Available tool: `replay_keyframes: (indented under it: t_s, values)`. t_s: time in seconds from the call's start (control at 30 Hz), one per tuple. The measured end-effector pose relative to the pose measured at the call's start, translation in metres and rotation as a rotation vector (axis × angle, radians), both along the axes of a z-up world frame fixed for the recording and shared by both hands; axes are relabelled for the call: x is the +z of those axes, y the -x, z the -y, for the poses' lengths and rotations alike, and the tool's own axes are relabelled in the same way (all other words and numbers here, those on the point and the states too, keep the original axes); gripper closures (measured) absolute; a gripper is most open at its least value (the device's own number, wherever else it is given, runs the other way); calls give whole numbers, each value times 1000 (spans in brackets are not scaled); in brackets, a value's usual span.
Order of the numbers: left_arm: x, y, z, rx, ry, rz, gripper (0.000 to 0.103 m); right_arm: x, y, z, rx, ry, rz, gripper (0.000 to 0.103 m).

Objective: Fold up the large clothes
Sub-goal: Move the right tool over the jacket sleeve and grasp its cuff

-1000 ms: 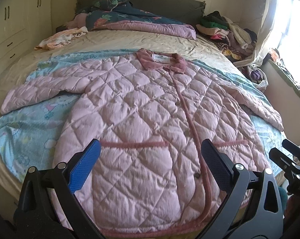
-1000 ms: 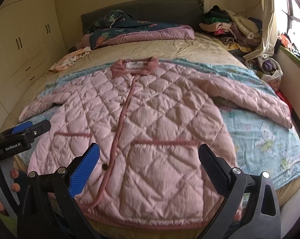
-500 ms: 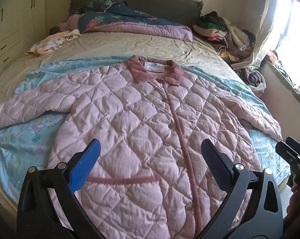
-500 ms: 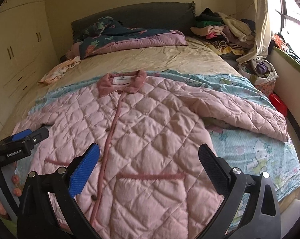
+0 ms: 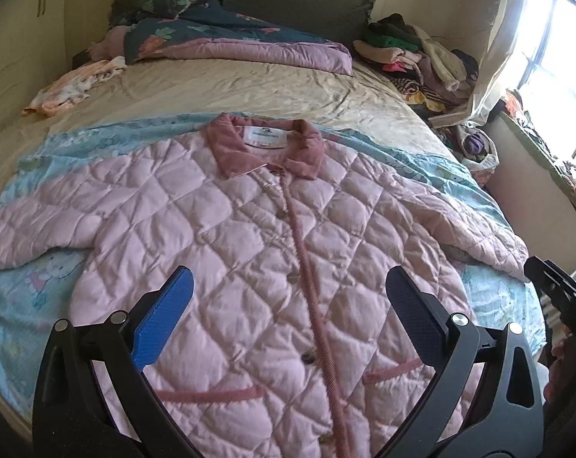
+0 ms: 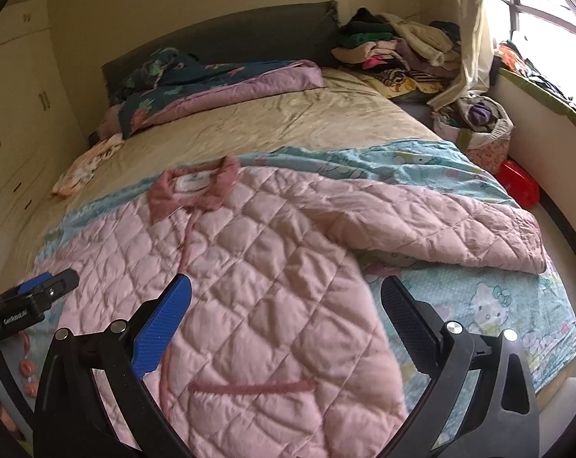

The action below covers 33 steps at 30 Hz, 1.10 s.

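Observation:
A pink quilted jacket [image 5: 257,252] with a darker pink collar [image 5: 265,149] lies flat, front up and buttoned, on a blue cartoon-print sheet [image 5: 24,297], both sleeves spread out sideways. My left gripper [image 5: 288,290] hovers open above the jacket's lower front, nothing between its fingers. In the right wrist view the jacket [image 6: 272,267] fills the middle, its right sleeve [image 6: 460,225] stretching toward the bed's right edge. My right gripper [image 6: 284,297] stands open over the jacket's right side near the pocket, holding nothing. The left gripper [image 6: 32,297] shows at the left edge.
The bed [image 5: 227,87] carries a folded purple and dark floral quilt [image 5: 227,42] by the headboard and a small pale garment [image 5: 70,87] at far left. A clothes pile [image 5: 414,53] sits at far right. A red container [image 6: 519,187] and a bag [image 6: 482,122] stand beside the bed.
Both grippers have moved forward over the jacket, away from its hem toward the chest and collar. Both stayed open. The jacket has not moved.

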<state>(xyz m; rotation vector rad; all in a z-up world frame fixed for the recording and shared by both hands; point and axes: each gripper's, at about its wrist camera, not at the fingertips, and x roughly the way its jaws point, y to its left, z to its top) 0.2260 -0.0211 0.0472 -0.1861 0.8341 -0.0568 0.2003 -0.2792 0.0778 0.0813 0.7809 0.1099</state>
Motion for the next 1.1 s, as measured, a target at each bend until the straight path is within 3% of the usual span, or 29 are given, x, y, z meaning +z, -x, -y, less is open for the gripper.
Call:
replay_keyframes:
  t_s: [0.5, 1.1]
  values:
    - [-17, -66, 31, -34, -3, -49, 8, -11, -51, 95, -234, -54, 1, 4]
    - [-56, -124, 67, -33, -34, -93, 8, -95, -84, 216, -526, -139, -130, 4]
